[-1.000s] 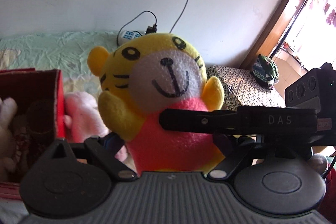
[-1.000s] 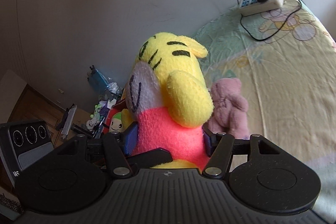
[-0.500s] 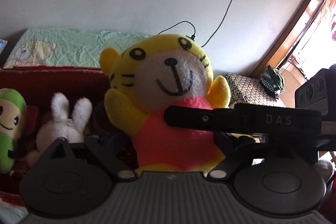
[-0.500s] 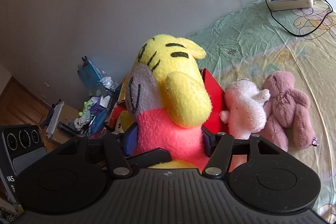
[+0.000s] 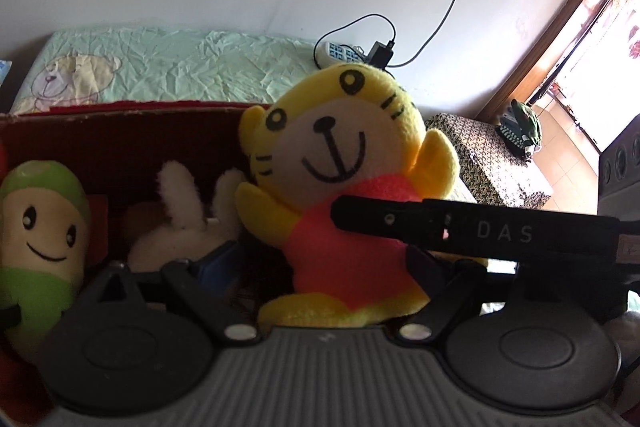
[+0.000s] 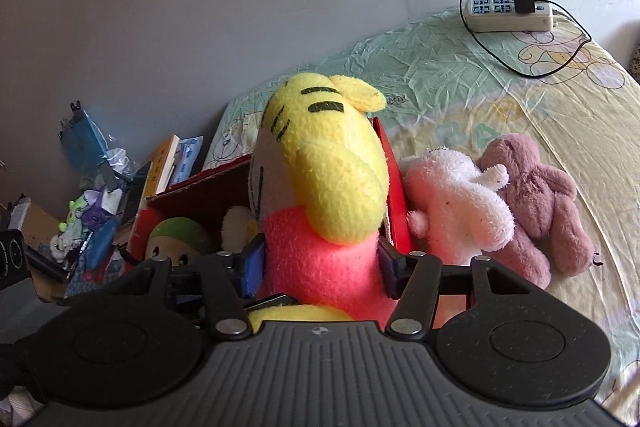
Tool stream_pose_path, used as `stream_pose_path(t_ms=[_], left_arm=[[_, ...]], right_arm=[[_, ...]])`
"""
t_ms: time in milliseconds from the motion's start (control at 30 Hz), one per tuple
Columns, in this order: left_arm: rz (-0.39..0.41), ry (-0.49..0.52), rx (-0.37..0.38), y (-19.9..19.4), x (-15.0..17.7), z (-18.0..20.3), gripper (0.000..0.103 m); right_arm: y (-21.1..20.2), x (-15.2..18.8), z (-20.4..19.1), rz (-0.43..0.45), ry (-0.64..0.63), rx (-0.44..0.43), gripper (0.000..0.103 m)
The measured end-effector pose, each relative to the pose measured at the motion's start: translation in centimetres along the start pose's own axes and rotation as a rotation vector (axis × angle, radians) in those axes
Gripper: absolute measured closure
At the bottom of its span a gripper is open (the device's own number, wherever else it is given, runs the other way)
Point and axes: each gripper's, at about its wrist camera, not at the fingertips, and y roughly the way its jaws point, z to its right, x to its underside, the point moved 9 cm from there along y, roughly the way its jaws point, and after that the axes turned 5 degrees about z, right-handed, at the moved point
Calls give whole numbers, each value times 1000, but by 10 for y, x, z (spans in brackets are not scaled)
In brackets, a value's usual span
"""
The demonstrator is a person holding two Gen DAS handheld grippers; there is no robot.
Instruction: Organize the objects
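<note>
A yellow tiger plush [image 5: 340,187] in a pink shirt hangs over the right end of a red cardboard box [image 5: 132,143]. My right gripper [image 6: 318,267] is shut on its pink body [image 6: 320,259], blue pads on both sides. In the left wrist view the right gripper's black finger [image 5: 440,223] crosses the plush's chest. My left gripper [image 5: 316,267] has its jaws spread wider than in the earlier frames, on either side of the plush's lower body. Inside the box sit a green-capped doll [image 5: 44,223] and a white rabbit plush [image 5: 180,227].
A white plush [image 6: 456,211] and a mauve bear [image 6: 536,203] lie on the bed sheet [image 6: 480,99] right of the box. A power strip with charger [image 6: 508,11] lies by the wall. Books and clutter [image 6: 100,195] sit left of the bed. A patterned stool [image 5: 492,163] stands near the doorway.
Both grippers carried the tiger plush leftward to above the red box. The left gripper's jaws have spread apart and the plush now leans to the right in its view.
</note>
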Motion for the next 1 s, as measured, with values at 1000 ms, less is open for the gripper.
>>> stream_pose_path(t_ms=[1000], left_arm=[[-38,119,-124,17,9,-30,16]], right_arm=[[13,7,-2,-56,-5,136,55]])
